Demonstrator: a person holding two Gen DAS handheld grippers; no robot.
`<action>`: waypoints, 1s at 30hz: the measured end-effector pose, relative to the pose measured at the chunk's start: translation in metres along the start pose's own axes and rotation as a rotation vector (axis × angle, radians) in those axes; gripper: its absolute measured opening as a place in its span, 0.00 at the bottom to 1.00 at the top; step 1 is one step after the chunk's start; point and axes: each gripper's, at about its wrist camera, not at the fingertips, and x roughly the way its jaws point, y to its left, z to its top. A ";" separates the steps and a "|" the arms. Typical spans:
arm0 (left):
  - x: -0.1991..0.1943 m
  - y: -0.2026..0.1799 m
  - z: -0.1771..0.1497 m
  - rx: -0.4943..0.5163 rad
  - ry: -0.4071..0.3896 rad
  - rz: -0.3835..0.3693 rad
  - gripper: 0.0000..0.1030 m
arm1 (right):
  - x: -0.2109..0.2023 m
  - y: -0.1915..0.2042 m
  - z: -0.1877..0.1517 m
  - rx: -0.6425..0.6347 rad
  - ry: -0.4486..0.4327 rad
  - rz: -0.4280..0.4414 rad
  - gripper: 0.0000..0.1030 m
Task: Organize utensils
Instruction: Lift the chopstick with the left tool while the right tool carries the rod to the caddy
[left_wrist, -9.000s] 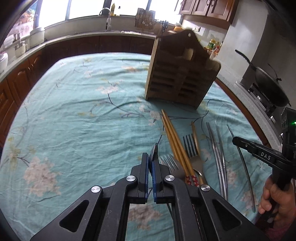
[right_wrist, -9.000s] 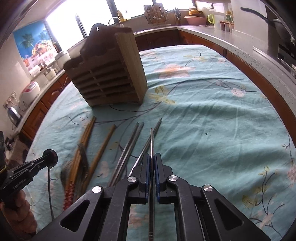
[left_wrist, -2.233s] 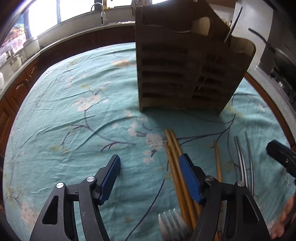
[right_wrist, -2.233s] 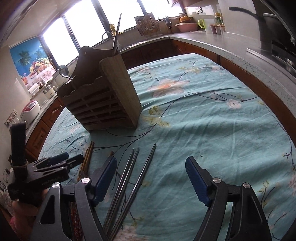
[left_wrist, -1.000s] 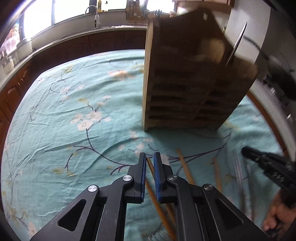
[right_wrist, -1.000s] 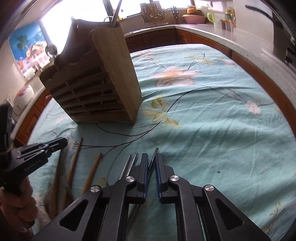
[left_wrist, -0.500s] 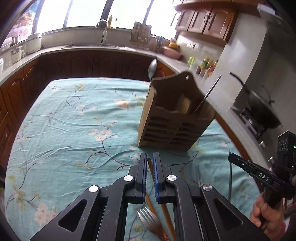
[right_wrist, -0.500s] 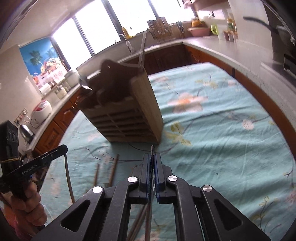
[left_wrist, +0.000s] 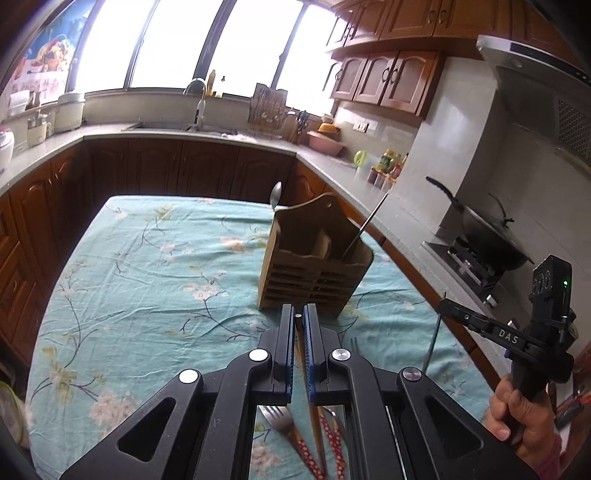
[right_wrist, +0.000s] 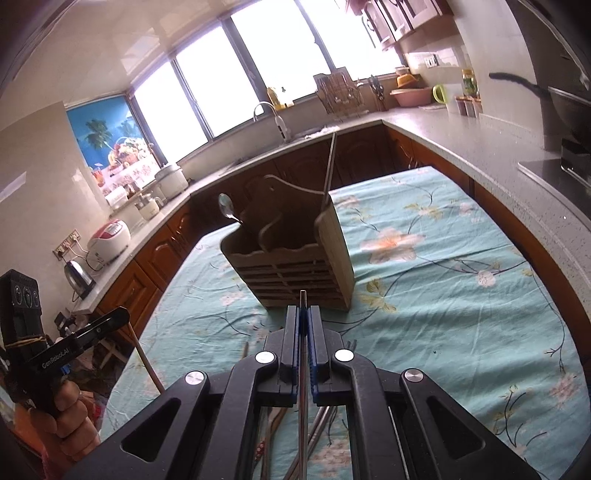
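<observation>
My left gripper (left_wrist: 298, 314) is shut on a wooden chopstick (left_wrist: 309, 398), lifted above the teal floral tablecloth (left_wrist: 155, 280). My right gripper (right_wrist: 303, 312) is shut on a metal chopstick (right_wrist: 302, 387), also lifted off the cloth. Ahead of both stands the wooden utensil holder (left_wrist: 314, 273) (right_wrist: 288, 266). A spoon (left_wrist: 275, 194) (right_wrist: 225, 206) stands in its left compartment and a metal chopstick (left_wrist: 365, 229) (right_wrist: 330, 166) leans in its right one. A fork (left_wrist: 279, 421), red-dotted chopsticks (left_wrist: 328, 435) and more metal chopsticks (right_wrist: 323, 421) lie on the cloth under the grippers.
A kitchen counter (left_wrist: 332, 162) with dark wooden cabinets wraps around the table on the left, far and right sides. A black wok (left_wrist: 487, 236) sits on the stove at the right. A sink tap (right_wrist: 275, 116) and a dish rack (right_wrist: 338, 90) stand by the windows.
Both grippers have risen from the cloth, each carrying its chopstick. The holder now sits lower and farther off in both views, its open top showing.
</observation>
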 end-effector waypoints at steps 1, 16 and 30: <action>-0.005 -0.001 -0.001 0.004 -0.011 0.000 0.03 | -0.003 0.001 0.001 -0.001 -0.006 0.003 0.04; -0.044 -0.008 0.003 0.018 -0.109 -0.014 0.02 | -0.034 0.013 0.015 -0.021 -0.100 0.032 0.04; -0.048 -0.004 0.028 -0.006 -0.226 -0.015 0.02 | -0.041 0.019 0.046 -0.050 -0.187 0.031 0.04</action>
